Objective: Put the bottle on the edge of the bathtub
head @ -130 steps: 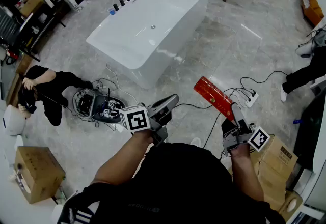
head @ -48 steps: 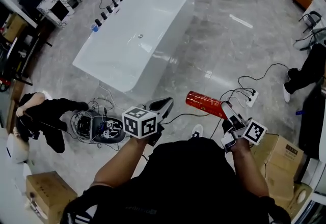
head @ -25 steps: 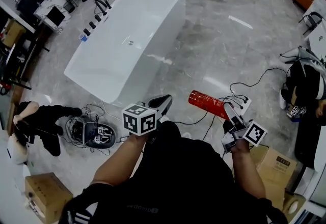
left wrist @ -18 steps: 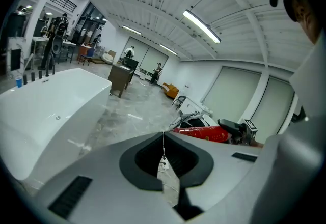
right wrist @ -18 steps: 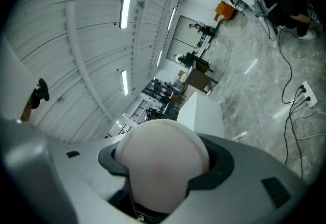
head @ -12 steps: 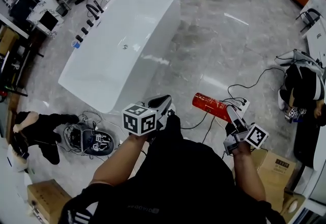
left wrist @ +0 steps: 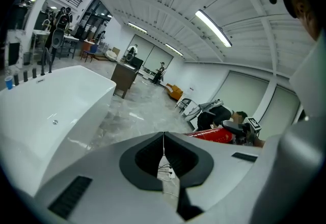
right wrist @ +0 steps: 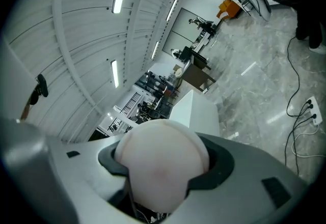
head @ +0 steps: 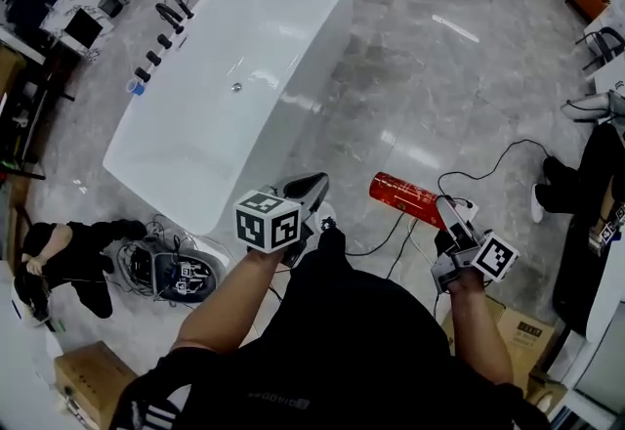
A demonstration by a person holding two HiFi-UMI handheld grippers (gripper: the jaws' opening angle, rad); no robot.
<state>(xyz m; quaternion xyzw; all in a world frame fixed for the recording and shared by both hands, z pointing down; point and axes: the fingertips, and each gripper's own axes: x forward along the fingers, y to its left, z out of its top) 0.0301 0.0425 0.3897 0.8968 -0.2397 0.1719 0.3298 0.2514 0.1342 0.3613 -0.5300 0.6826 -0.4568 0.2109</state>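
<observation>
The right gripper [head: 444,213] pinches a red bottle [head: 402,197] by one end. In the right gripper view its fingers [right wrist: 244,177] are clamped on the bottle's pale rounded end, which fills the gap between them. The bottle lies nearly level in the air above the grey marbled floor [head: 439,76], its free end pointing left, well apart from the white bathtub [head: 312,66].

The left gripper [head: 314,189] is held up near the bottle's free end. Its fingers [left wrist: 91,172] are pressed together, the tips meeting with nothing between them.

The bathtub stands ahead and to the left of both grippers. Black tap fittings [head: 161,27] line its far left rim, with a small blue cup [head: 134,86] beside them.

A white power strip [head: 465,209] with black cables lies on the floor close under the right gripper. At the left, a person in black [head: 68,257] is down on the floor beside a tangle of equipment [head: 166,270], and a cardboard box [head: 83,381] sits nearer the lower corner.
</observation>
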